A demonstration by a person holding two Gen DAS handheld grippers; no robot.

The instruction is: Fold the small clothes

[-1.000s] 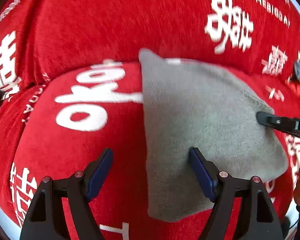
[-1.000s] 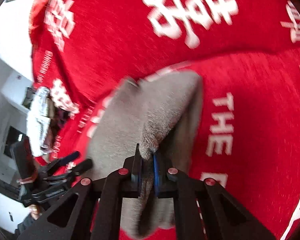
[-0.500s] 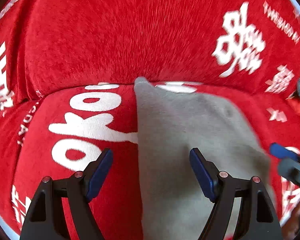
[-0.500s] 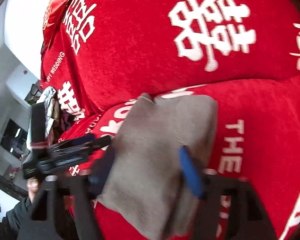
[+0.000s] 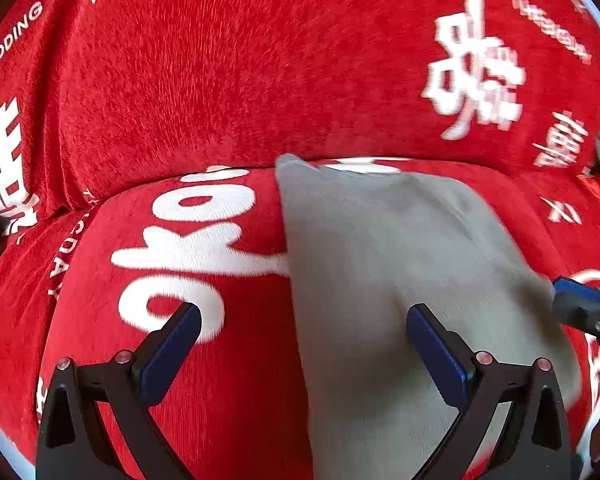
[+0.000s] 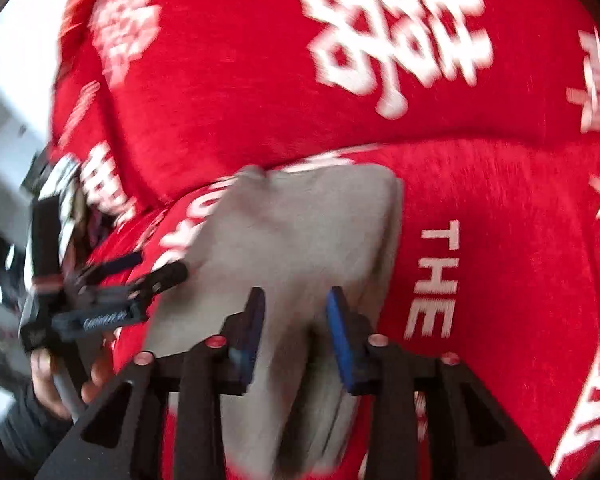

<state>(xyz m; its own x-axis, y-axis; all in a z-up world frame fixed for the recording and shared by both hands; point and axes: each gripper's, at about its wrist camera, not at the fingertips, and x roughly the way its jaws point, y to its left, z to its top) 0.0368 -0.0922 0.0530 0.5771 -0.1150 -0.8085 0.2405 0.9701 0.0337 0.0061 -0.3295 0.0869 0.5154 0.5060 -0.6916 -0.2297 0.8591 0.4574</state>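
With the folded grey garment (image 5: 400,280) lying flat on the red printed sofa cover (image 5: 220,80), both your grippers empty above it, left gripper (image 5: 300,344) just spread wide, right gripper (image 6: 296,328) just narrowing yet apart, a dipping pad could snag the top layer and undo the fold

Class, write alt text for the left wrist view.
A folded grey garment lies on a red cover with white lettering. The left gripper hangs open above its left edge; the right gripper shows at the right edge.
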